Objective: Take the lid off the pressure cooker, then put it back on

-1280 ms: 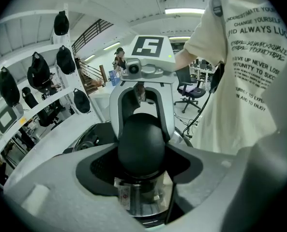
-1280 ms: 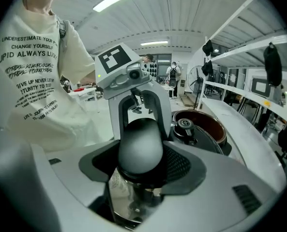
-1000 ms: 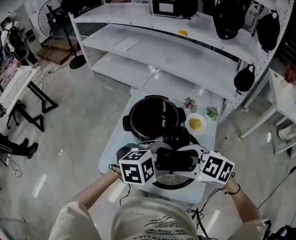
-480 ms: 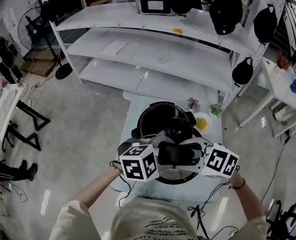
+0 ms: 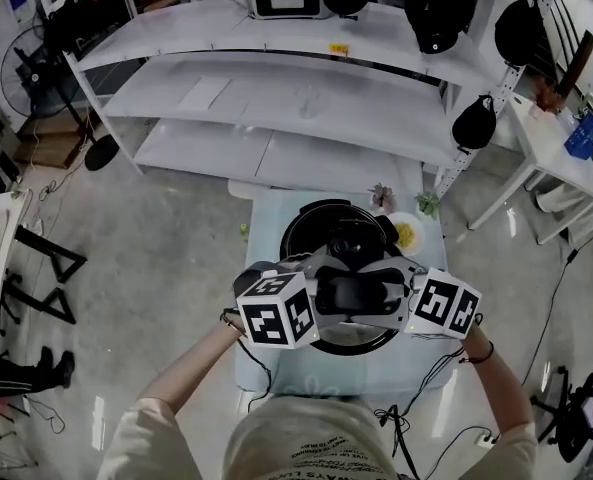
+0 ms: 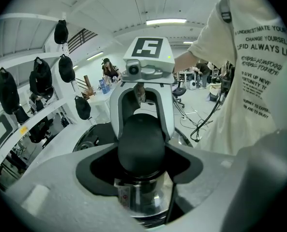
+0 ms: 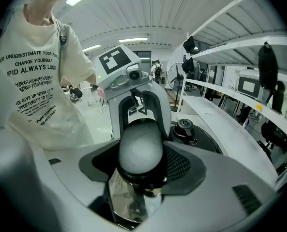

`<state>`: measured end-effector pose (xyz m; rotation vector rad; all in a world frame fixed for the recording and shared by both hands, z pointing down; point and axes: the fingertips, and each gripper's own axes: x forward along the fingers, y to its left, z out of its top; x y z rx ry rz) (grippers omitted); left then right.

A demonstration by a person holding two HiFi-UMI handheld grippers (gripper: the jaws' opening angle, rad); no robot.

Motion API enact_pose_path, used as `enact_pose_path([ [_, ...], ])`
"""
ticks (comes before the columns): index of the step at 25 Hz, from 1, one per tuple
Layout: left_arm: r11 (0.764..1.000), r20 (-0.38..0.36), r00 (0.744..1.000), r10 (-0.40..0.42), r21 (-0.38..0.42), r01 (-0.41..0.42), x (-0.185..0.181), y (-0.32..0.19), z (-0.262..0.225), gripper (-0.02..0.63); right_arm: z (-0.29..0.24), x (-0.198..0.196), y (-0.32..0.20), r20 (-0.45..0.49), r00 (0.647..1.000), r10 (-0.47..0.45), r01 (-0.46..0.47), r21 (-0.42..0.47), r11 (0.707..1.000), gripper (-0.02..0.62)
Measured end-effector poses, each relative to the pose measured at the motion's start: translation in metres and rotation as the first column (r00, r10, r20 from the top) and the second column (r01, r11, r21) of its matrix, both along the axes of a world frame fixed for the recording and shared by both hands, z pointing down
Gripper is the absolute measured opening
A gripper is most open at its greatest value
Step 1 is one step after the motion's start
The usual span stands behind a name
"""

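Observation:
The open black pressure cooker pot [image 5: 321,230] stands at the far end of a small table [image 5: 266,368]. Just in front of it I hold the steel lid [image 5: 361,336] up by its black handle [image 5: 351,290]. My left gripper [image 5: 321,290] and right gripper [image 5: 386,293] face each other, each shut on one end of that handle. In the left gripper view the handle end [image 6: 141,146] fills the jaws, with shiny lid steel [image 6: 143,197] below. The right gripper view shows the other end [image 7: 141,151] clamped the same way, and a black valve knob [image 7: 184,126] beyond it.
A plate of yellow food [image 5: 406,234] and two small plants [image 5: 381,198] sit right of the pot. White shelving [image 5: 306,108] with a microwave and hanging black bags rises behind the table. A white side table [image 5: 546,148] stands at the right, and cables trail on the floor.
Both grippers have carried the lid away from the table's near edge toward the pot; its far edge now overlaps the pot's near rim. The grip on the handle is unchanged.

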<state>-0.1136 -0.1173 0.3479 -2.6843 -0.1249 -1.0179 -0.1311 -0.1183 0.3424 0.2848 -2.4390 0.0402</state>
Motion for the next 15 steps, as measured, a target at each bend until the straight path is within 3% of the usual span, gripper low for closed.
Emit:
enact_pose_path([
  [15, 0.998, 0.015, 0.998, -0.054, -0.029, 0.055, -0.002, -0.05, -0.001, 0.286, 0.0, -0.001, -0.051, 0.011, 0.998, -0.056, 0.057, -0.021, 0.998, 0.275],
])
